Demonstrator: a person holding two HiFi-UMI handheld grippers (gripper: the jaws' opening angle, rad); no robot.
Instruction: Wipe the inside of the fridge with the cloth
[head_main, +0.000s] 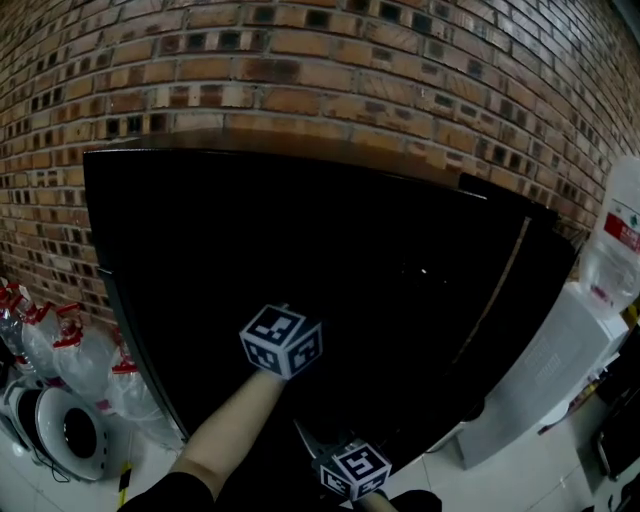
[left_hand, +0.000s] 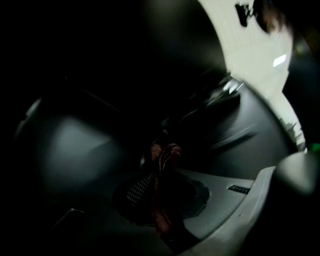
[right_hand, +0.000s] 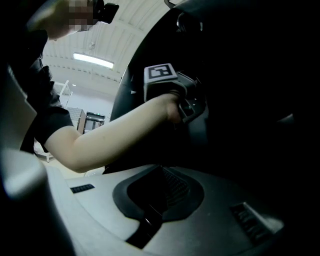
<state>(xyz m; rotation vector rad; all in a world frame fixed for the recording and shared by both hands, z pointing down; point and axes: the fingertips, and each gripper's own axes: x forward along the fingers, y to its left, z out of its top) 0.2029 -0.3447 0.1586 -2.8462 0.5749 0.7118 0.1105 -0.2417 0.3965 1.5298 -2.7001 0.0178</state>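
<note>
At the lower left of the head view, water bottles (head_main: 85, 360) stand on the floor beside the black fridge (head_main: 300, 230), which fills the middle of the frame under the brick wall (head_main: 300, 60); they play no part in the wiping. Just left of centre our forearm (head_main: 235, 430) reaches into the dark of the fridge, carrying the left gripper (left_hand: 159, 170); in the left gripper view its jaws are pinched on a reddish cloth (left_hand: 167, 152), which bunches at the tips and trails down between them. We judge the step in hand to be bringing the cloth onto an inner surface. To do it well we want the soft bunch, not the hard jaw tips, to meet the wall; we want it pressed flat and drawn in long overlapping strokes, with the pinch firm enough that the cloth does not slip out. Further right and lower, the right gripper (right_hand: 159, 182) hangs with its jaws pressed together on nothing; we think it best held clear of the wiping arm. At the far right a white water dispenser (head_main: 560, 370) stands beside the fridge. Much is hard to read: the interior is nearly black in every view, so we cannot tell shelves from walls, nor whether the cloth touches anything; the left gripper's tips are lost in the dark in the head view; whether the pale strip (head_main: 497, 290) at right of centre is a door edge we cannot say.
</note>
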